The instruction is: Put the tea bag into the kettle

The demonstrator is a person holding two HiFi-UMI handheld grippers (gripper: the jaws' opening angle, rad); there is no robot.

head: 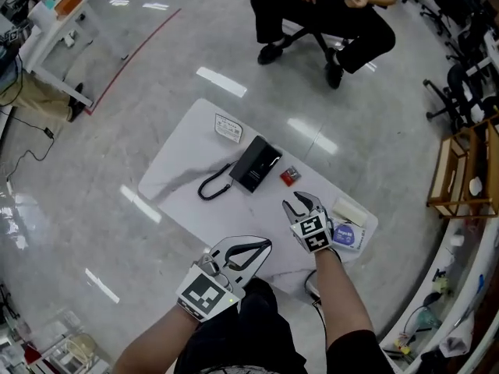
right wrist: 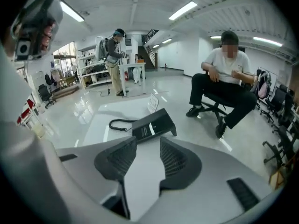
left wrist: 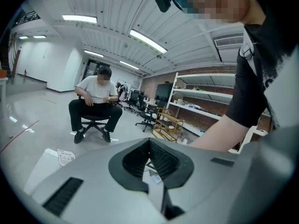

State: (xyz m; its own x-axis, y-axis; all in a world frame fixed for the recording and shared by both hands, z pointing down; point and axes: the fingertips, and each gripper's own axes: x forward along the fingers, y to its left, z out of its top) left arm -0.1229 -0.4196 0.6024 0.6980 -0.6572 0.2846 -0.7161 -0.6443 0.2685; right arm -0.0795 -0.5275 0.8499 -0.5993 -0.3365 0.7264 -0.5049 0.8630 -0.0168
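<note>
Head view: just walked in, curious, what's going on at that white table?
A person holds a claw in each hand at the white table. The right claw is open and empty, aimed toward the red packet and the black corded appliance. The left claw is shut, empty, held by the table's near edge. Nothing is picked up yet.

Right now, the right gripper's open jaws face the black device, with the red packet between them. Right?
No: the right gripper view shows nothing between the open jaws of the right gripper, which face the black device. The red packet lies on the table.
</note>
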